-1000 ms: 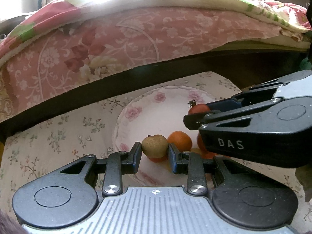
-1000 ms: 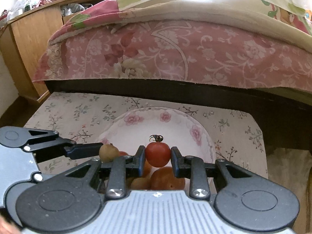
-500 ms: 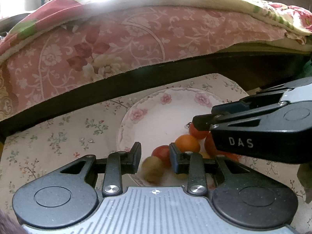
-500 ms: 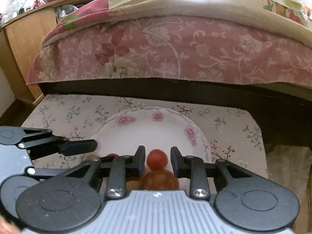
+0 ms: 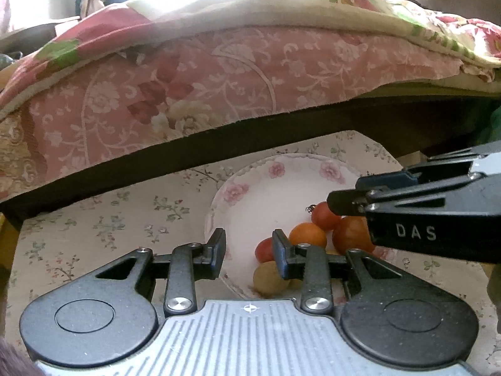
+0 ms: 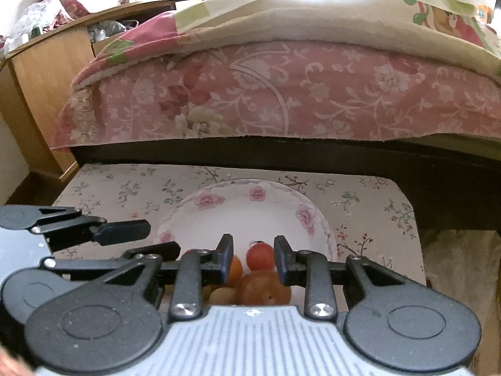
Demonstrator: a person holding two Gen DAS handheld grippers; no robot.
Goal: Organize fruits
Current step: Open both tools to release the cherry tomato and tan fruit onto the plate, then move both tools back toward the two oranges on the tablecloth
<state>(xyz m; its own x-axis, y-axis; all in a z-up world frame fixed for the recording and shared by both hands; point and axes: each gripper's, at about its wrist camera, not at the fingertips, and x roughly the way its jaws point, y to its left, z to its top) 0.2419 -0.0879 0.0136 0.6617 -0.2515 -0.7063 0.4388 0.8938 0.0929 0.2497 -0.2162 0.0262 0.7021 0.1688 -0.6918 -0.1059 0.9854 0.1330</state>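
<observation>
Both fruits, gripped a second ago, are now lying released on the plate (image 5: 250,194), the left hand-held gripper (image 5: 249,252) and right hand-held gripper (image 6: 253,258) being held wide open and empty.

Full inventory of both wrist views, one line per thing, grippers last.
plate: 1, white with pink flowers, on the floral cloth, in front of both grippers.
red tomatoes: 2 seen, one with stem at the far side of the pile, one smaller at its left edge.
orange fruit: 1, mid pile.
large orange-red fruit: 1, right of pile.
yellow-brown fruit: 1, near rim.
floral cloth: 1, cream, under the plate.
pink bedspread: 1, behind.
wooden cabinet: 1, far left.
left gripper: open, empty.
right gripper: open, over the pile.
</observation>
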